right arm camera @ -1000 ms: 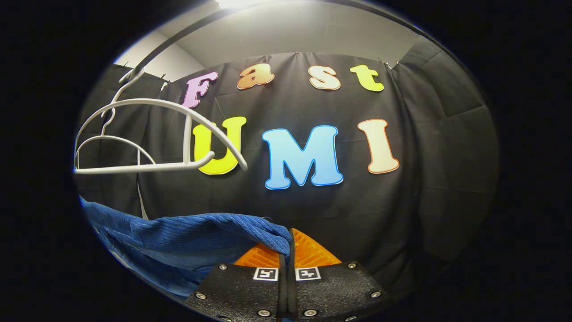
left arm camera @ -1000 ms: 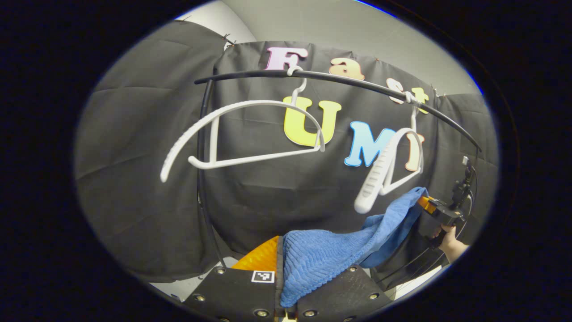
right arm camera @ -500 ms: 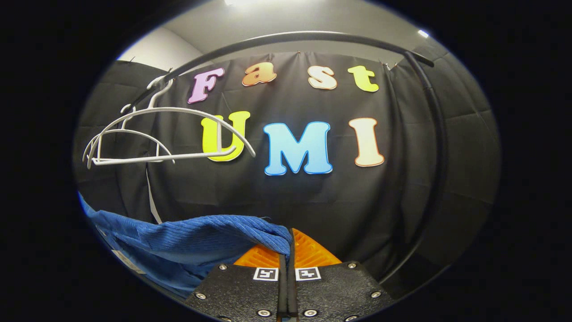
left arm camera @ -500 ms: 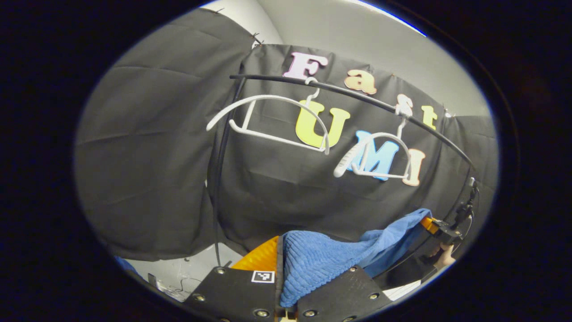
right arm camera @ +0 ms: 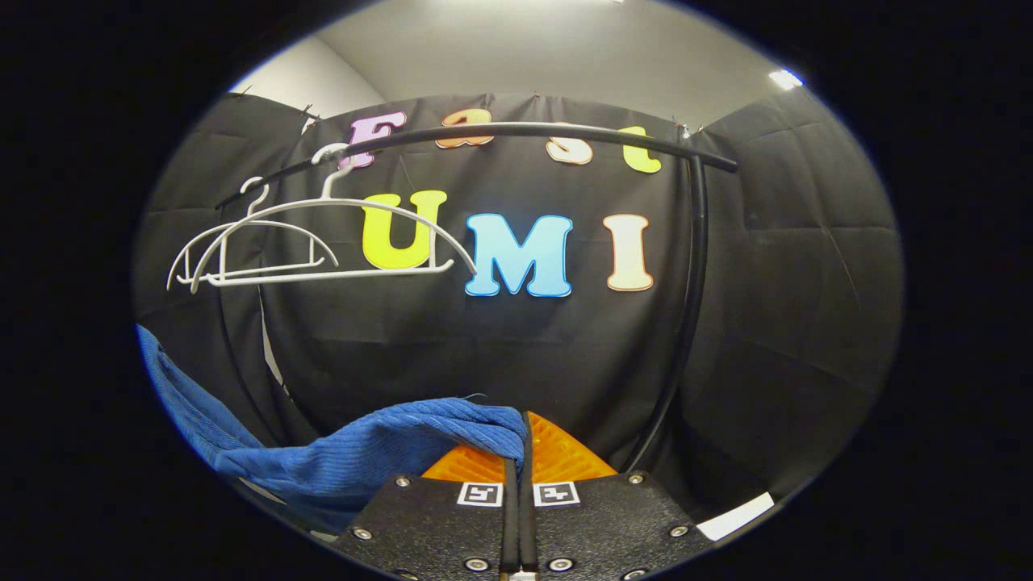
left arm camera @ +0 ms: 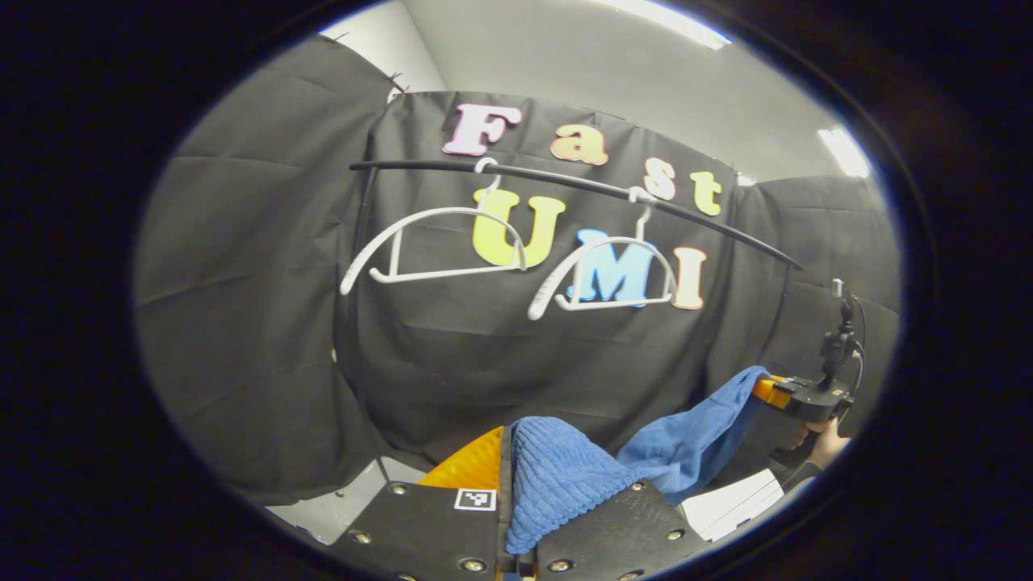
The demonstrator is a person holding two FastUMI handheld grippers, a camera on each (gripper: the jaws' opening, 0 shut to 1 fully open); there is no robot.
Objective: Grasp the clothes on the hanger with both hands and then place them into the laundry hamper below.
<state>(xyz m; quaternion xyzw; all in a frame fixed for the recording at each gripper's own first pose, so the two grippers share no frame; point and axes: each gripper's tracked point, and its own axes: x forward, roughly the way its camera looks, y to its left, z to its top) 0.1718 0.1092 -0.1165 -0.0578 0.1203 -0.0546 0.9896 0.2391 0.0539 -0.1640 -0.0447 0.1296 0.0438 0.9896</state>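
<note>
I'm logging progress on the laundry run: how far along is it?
Done: the blue garment is off the rack; both white hangers hang bare on the rail. In hand: the left tongs and right tongs each pinch an end. Left: lowering it into the hamper.

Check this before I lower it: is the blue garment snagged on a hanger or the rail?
No. The blue garment hangs free between the left gripper and right gripper, below both white hangers on the rail.
</note>
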